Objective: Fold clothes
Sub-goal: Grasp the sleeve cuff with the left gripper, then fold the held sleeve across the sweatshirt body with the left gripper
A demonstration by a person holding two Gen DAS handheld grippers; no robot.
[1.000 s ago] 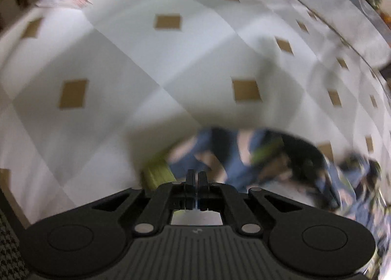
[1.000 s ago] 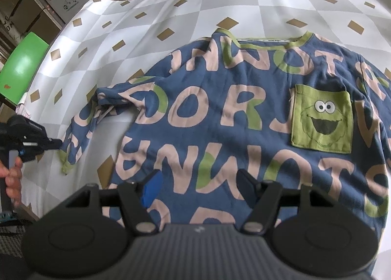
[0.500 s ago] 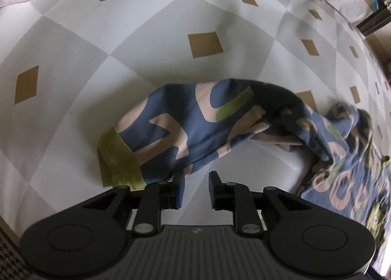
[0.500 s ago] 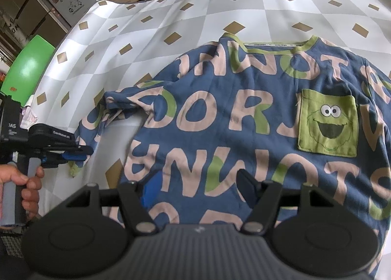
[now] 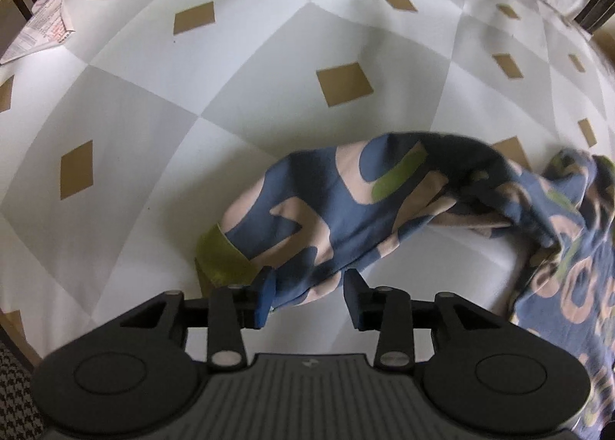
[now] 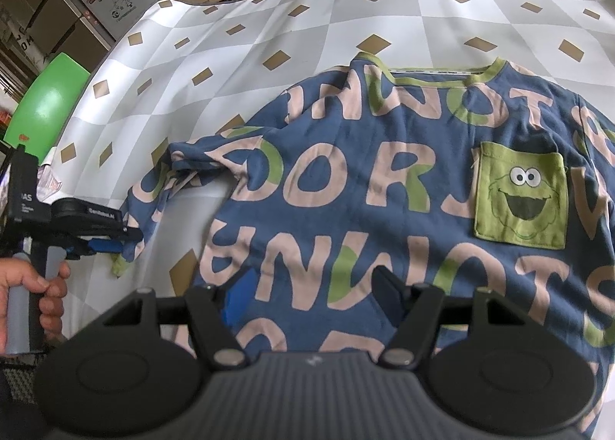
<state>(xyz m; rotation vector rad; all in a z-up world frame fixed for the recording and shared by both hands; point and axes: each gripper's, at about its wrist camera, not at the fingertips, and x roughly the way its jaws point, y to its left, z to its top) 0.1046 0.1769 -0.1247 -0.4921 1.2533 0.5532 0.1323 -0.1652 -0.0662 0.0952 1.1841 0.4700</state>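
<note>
**Sweatshirt laid out, both grippers parted**

Checkered cloth (image 6: 269,29) carries the blue lettered sweatshirt (image 6: 384,186), front up. Its sleeve (image 5: 346,209) lies bunched, the green cuff (image 5: 223,259) beside the left gripper (image 5: 307,298), jaws spread. Right gripper (image 6: 311,294) hovers spread over the hem

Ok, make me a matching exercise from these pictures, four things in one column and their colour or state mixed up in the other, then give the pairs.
Things:
1. sleeve cuff
2. pocket patch
3. left tongs
4. tablecloth

Descriptions:
A. white and grey checks with brown diamonds
B. open, around the sleeve's edge
C. plain olive-green band at the sleeve's end
D. green square with a smiling face

Pairs: 1-C, 2-D, 3-B, 4-A
</note>
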